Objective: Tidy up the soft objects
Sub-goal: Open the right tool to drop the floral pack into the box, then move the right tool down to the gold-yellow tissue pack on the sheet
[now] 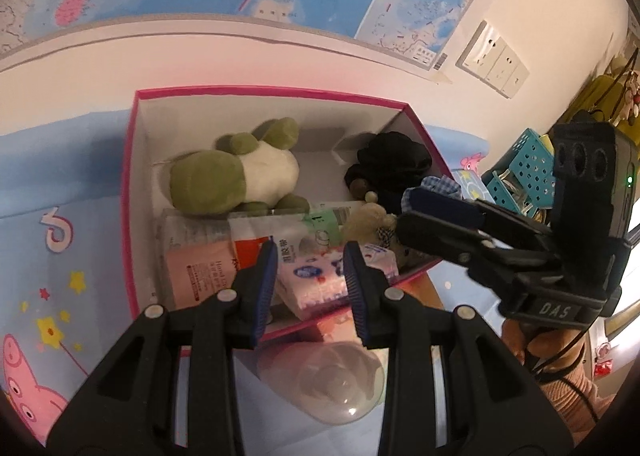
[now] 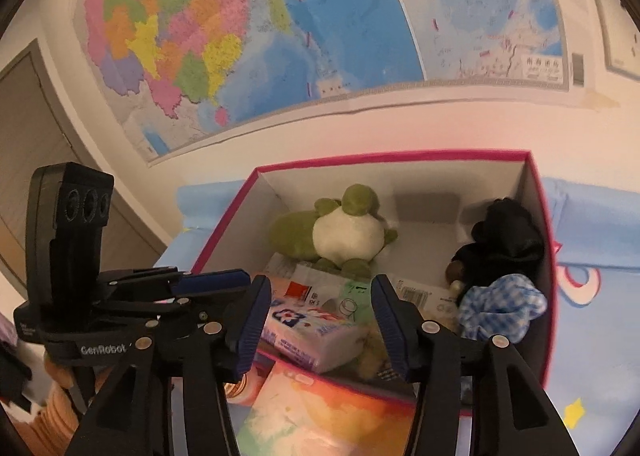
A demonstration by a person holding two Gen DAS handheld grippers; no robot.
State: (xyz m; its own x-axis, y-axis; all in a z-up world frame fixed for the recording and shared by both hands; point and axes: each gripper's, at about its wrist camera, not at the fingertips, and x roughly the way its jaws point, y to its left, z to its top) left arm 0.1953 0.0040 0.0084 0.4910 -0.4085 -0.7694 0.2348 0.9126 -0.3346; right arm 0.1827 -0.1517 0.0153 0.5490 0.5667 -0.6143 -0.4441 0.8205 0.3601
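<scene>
- The box [image 1: 132, 191], pink-rimmed with white walls, sits on a blue cartoon-print mat [image 1: 60, 191] at the mat's wall edge, under a big wall map [image 2: 240, 35].
- Left hand-held gripper [image 1: 310, 288] hovers over the box's near rim, jaws parted wide, nothing between them.
- Right hand-held gripper [image 2: 320, 320] hangs over the same near rim, jaws spread about as wide, also holding nothing.
- In the left view the right unit [image 1: 520, 256] reaches in from the right, its tips over the box's right wall just beside a blue checked cloth [image 1: 440, 183].
- Frog plush [image 1: 236, 171], green and white, lies at the box's back left, resting partly on the packets.
- Black cloth [image 1: 394, 163] is bunched in the back right corner, with brown and pale beads [image 1: 362, 189] at its near edge.
- The checked cloth [image 2: 500, 304] sits in front of the black one against the right wall.
- Tissue pack [image 2: 308, 332], white with blue and red print, lies near the front rim, right between the right tool's jaws in its own view.
- A pink packet [image 1: 196, 264] lies flat along the front left.
- A small tan plush [image 1: 368, 219] lies near the front right, partly hidden.
- A clear rounded plastic piece [image 1: 332, 388] lies on the mat just outside the near rim.
- A teal perforated basket [image 1: 524, 167] stands off the mat's right edge.
</scene>
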